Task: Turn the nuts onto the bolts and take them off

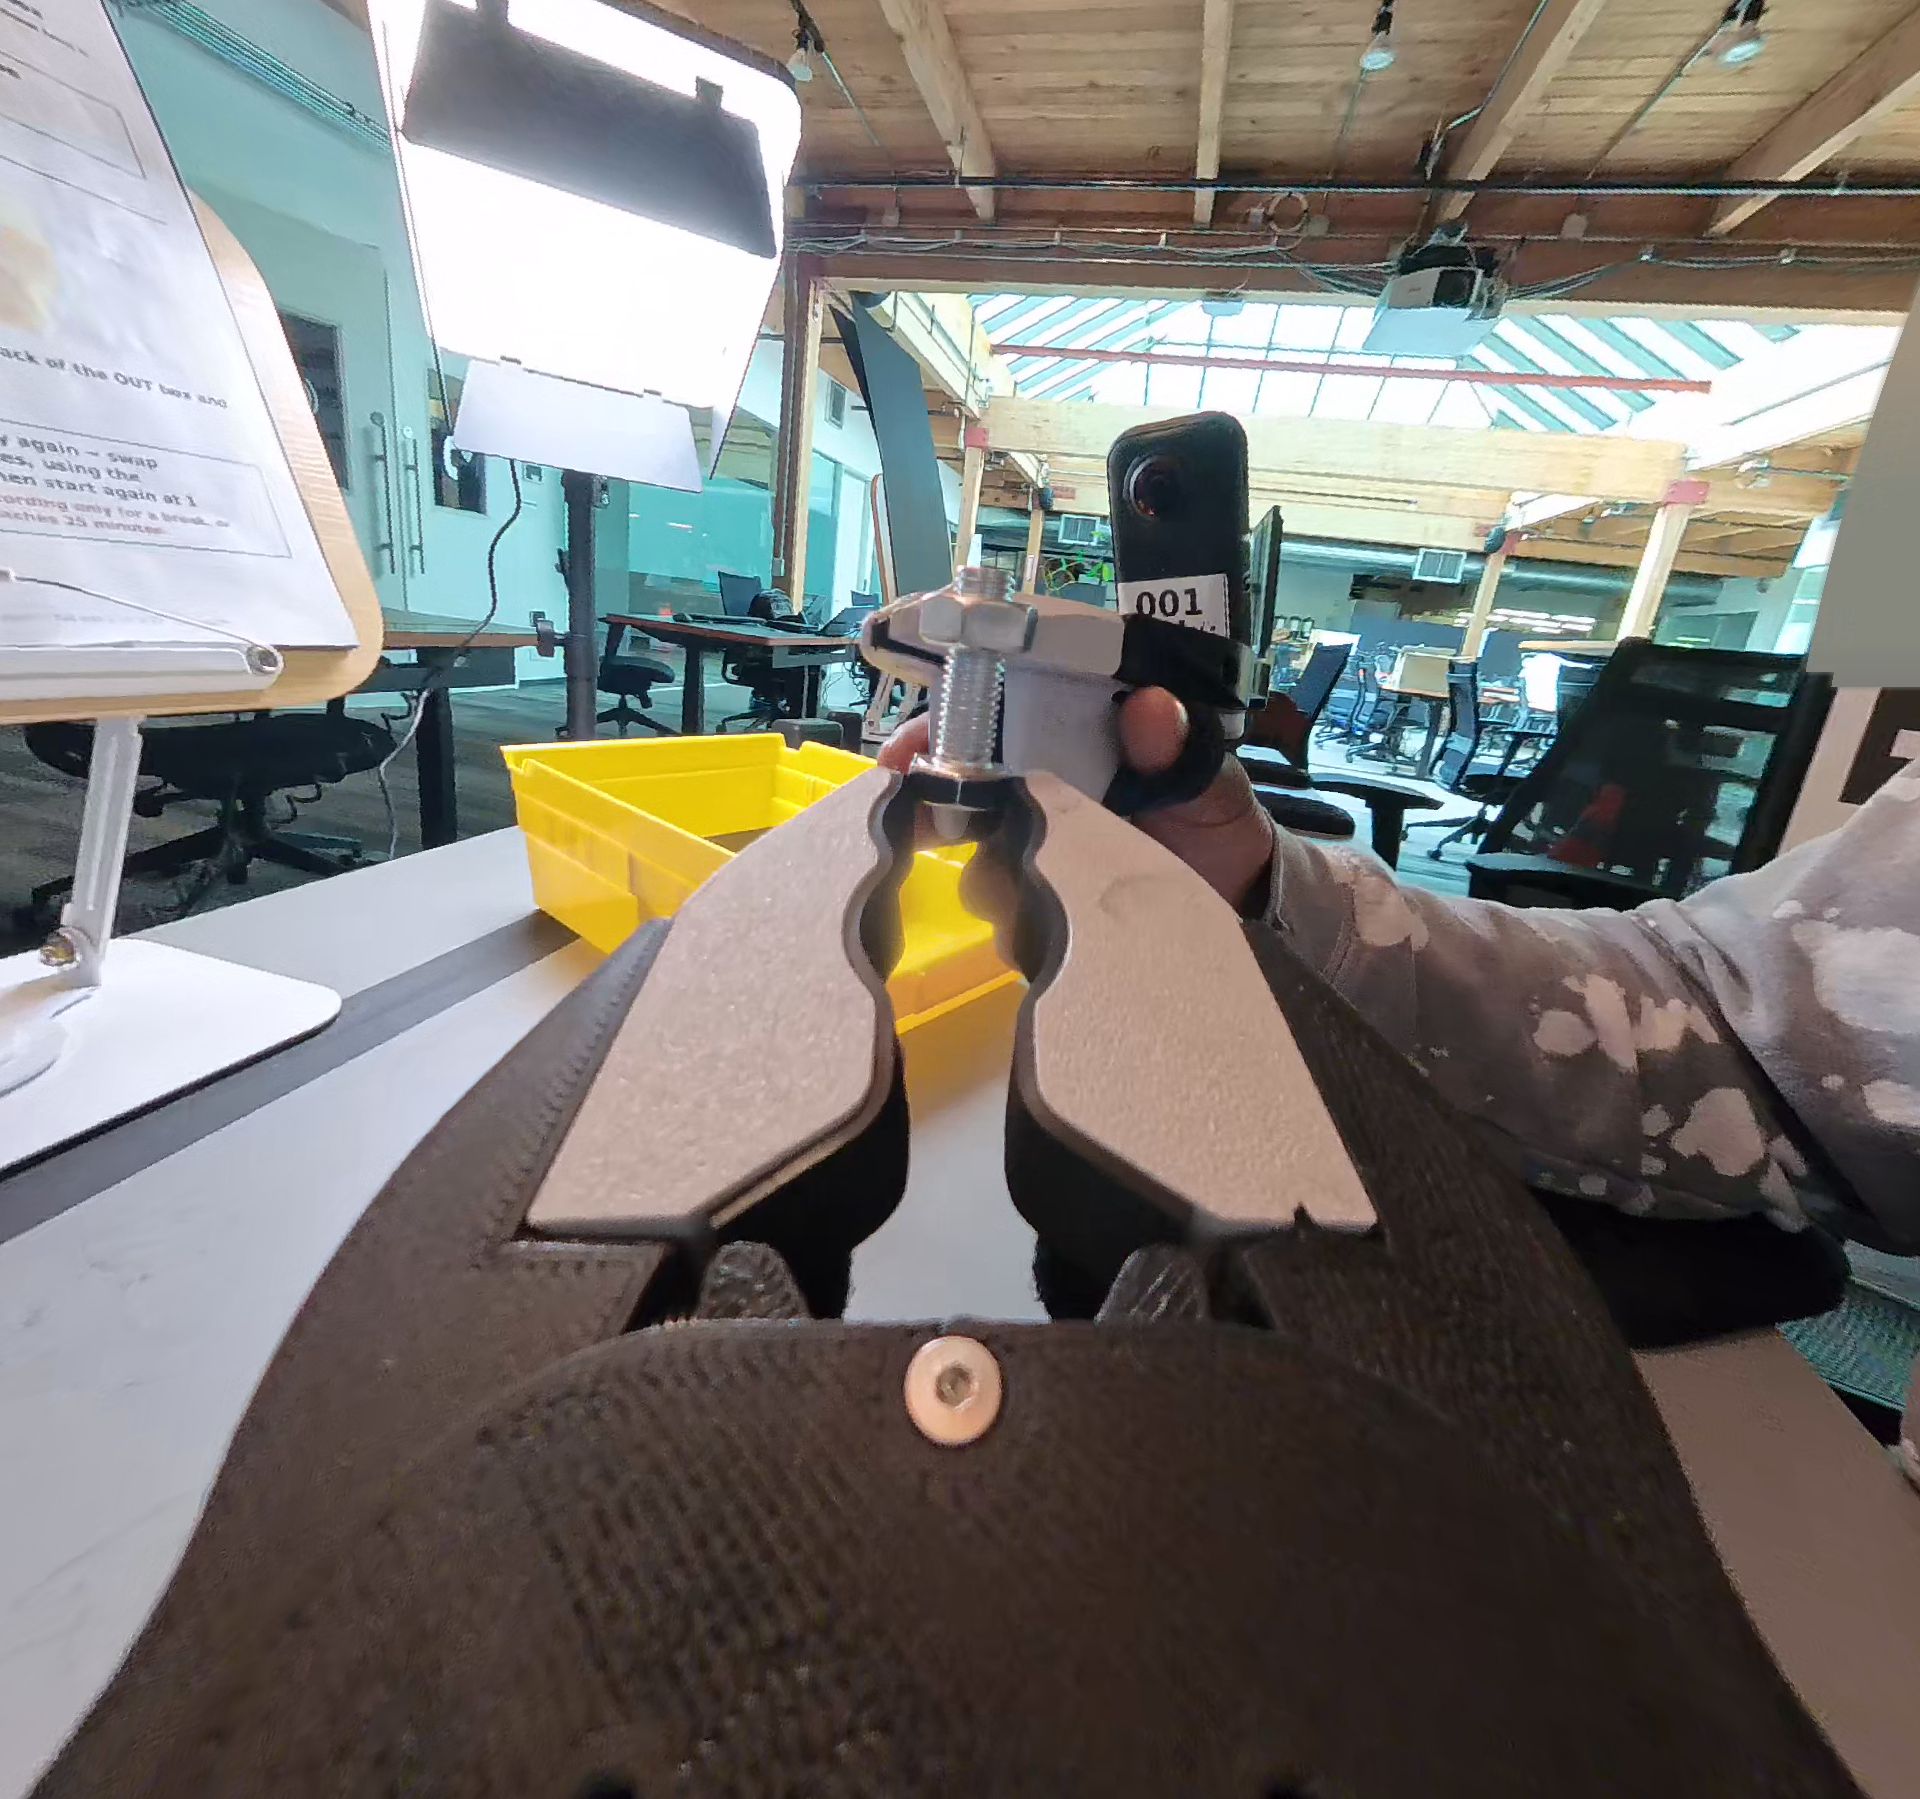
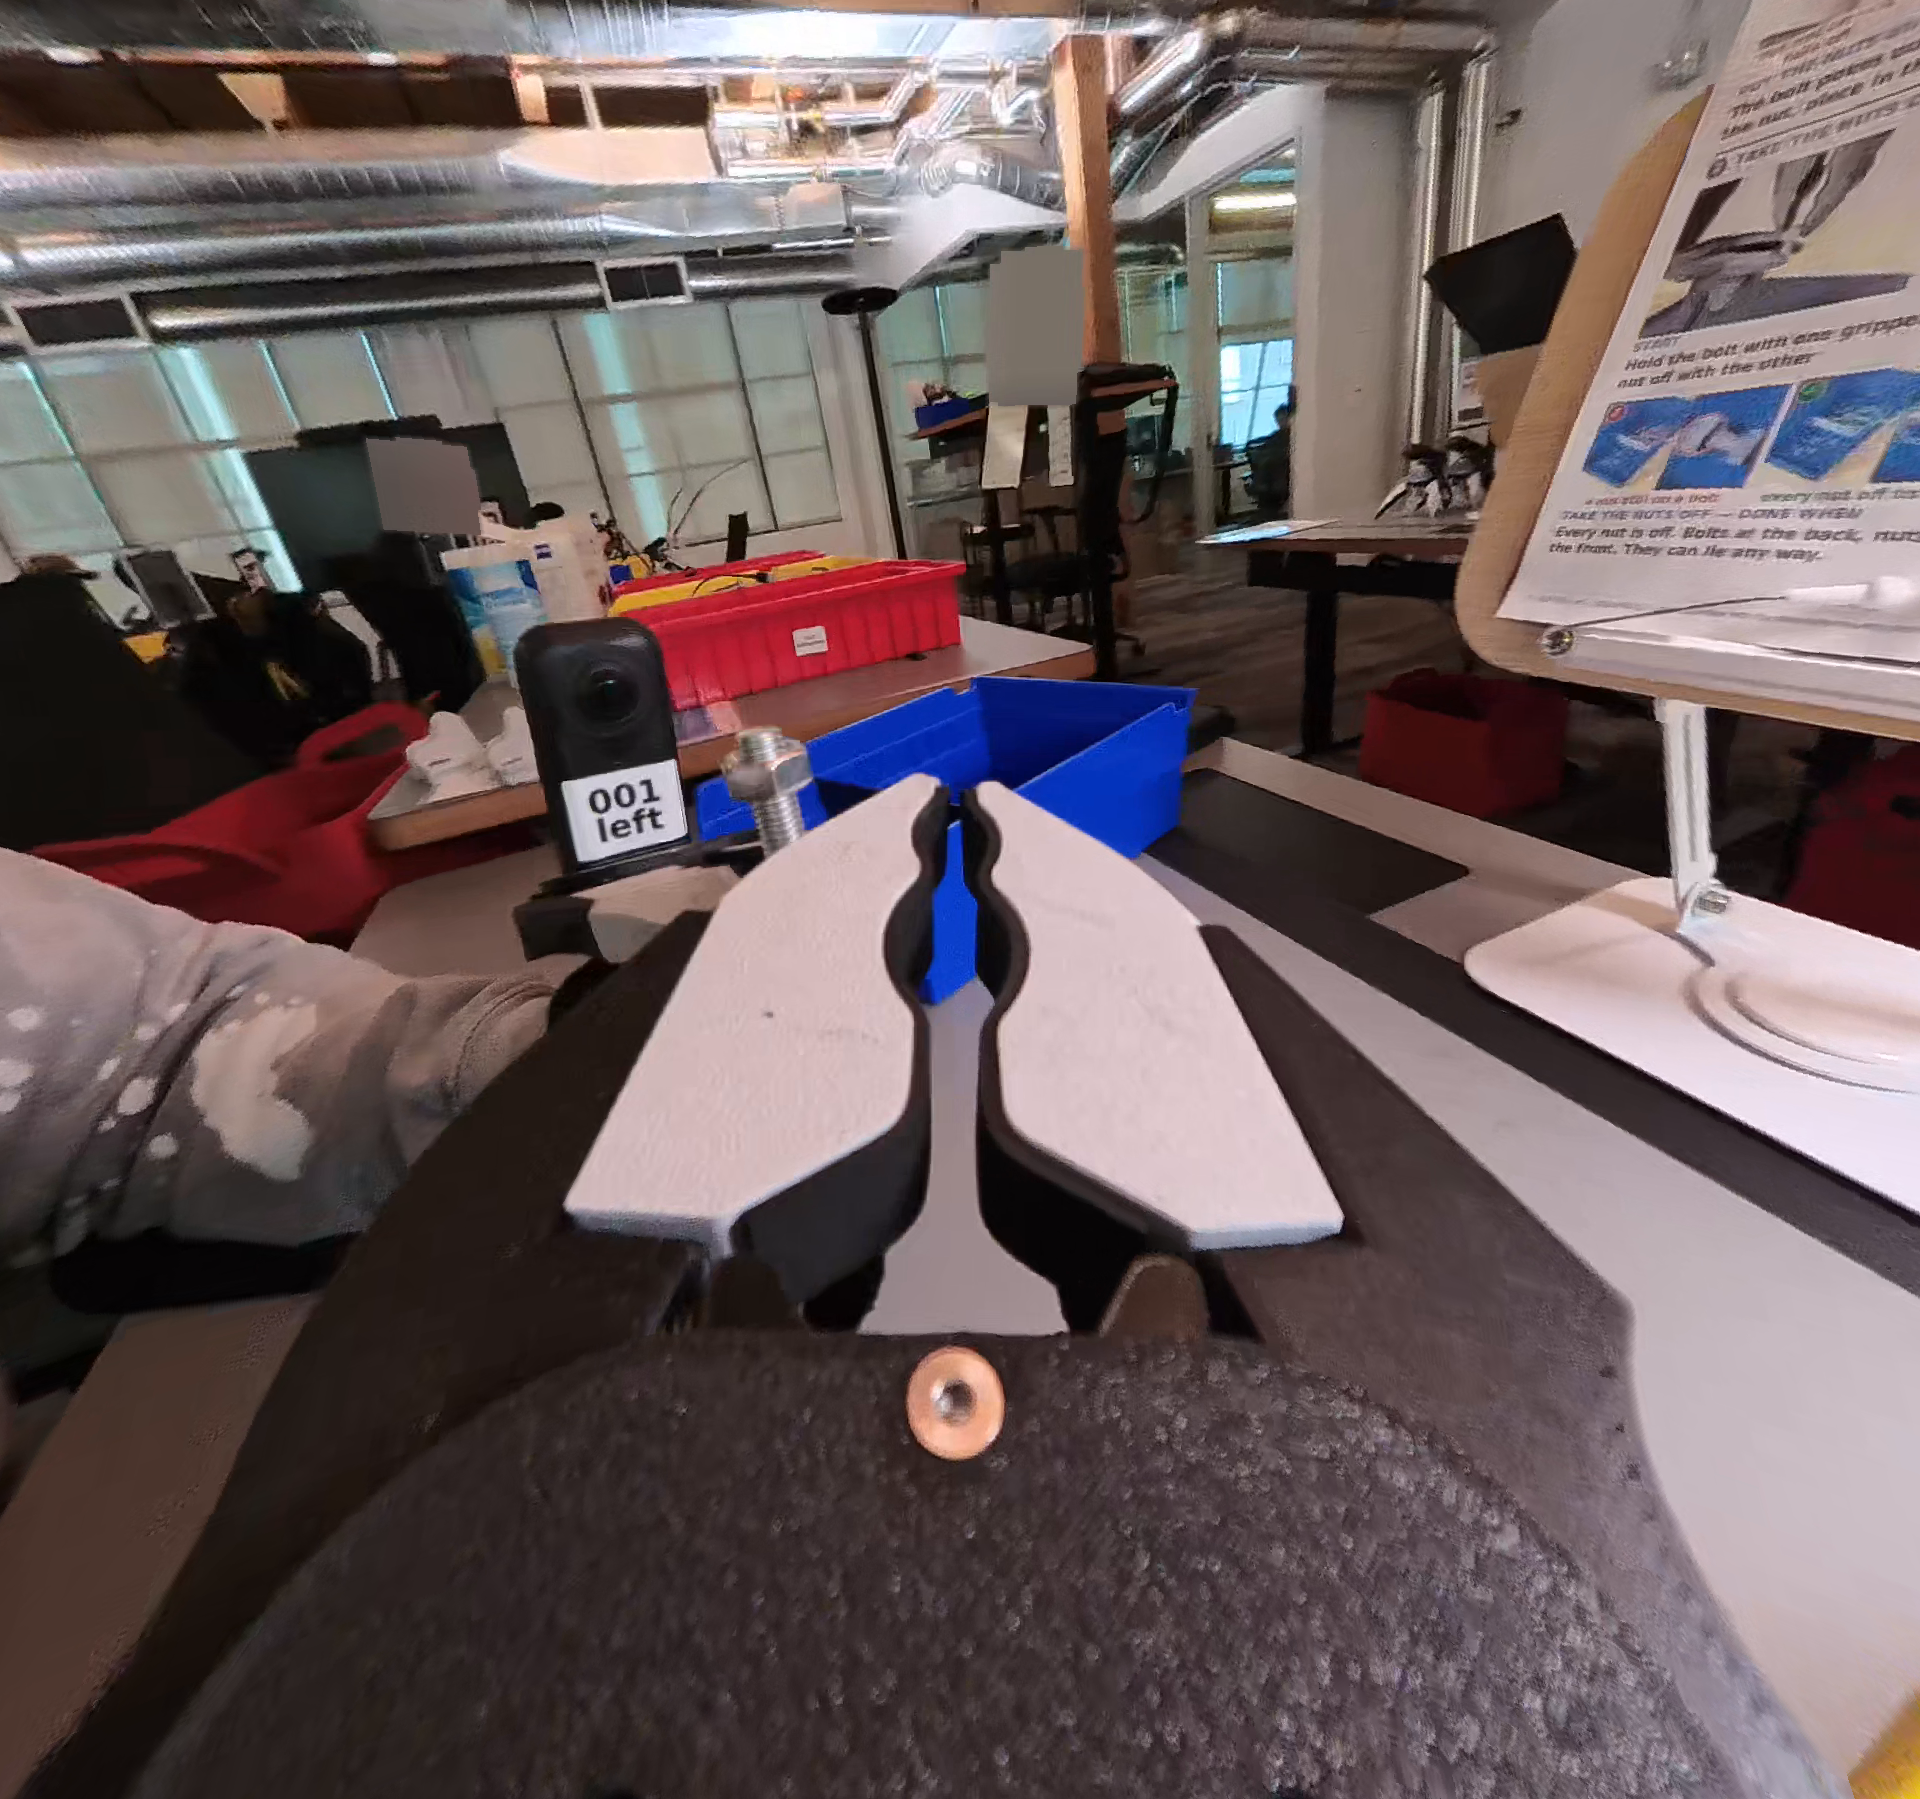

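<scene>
bolt: bright zinc-plated threaded steel bolt [image 1: 964,710] stands upright in the air above the grey table [image 1: 208,1334], head down, a silver hex nut [image 1: 977,623] near its top end.
left gripper: grey-padded two-finger left gripper [image 1: 951,799] has its tips closed around the bolt's head end, just under the flange.
right gripper: in the left wrist view the right gripper [image 1: 940,629] lies sideways at nut height and appears clamped on the nut; in its own view [image 2: 958,799] the tips are nearly together with nothing visible between them and the bolt [image 2: 769,793] just to their left, so the grip cannot be settled.
bins: yellow plastic bin [image 1: 623,814] behind the bolt; blue plastic bin [image 2: 1091,762] beyond the right tips.
handling: judged rigid, small, fairly dense; smooth plating and rounded threads look slippery, so slipping or dropping is the risk.
where to hold: bolt by its head flats, nut across two opposite flats, axes kept in line to avoid cross-threading.
</scene>
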`<state>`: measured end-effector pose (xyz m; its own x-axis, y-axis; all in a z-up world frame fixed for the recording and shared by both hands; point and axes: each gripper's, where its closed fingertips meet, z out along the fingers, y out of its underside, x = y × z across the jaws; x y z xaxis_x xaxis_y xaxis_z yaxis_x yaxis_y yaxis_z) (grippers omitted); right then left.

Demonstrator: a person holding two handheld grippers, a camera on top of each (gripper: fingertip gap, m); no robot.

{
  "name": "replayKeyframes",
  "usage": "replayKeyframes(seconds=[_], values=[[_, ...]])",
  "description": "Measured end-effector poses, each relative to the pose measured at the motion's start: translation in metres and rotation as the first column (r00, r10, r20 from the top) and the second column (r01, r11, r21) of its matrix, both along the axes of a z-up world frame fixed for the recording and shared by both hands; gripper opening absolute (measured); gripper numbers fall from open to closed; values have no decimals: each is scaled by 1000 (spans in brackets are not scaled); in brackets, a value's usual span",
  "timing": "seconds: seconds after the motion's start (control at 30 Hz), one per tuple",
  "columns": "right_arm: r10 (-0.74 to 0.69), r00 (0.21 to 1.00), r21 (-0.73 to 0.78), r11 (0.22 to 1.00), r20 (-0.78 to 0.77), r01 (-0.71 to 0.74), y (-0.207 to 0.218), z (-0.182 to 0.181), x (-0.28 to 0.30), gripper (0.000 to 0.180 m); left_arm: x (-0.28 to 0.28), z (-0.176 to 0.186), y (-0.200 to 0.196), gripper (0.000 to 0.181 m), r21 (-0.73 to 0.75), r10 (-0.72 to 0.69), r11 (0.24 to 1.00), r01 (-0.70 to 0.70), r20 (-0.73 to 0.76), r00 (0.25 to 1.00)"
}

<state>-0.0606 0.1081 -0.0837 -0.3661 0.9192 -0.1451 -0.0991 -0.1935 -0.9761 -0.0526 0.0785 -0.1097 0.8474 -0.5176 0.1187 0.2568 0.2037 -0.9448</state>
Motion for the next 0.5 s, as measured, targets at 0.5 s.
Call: replayKeyframes(seconds=[0.5], values=[[42, 999, 38, 998, 9, -42, -10, 3, 3, 25, -3, -3, 3, 18, -15, 13, 1000, -13, 13, 1000]])
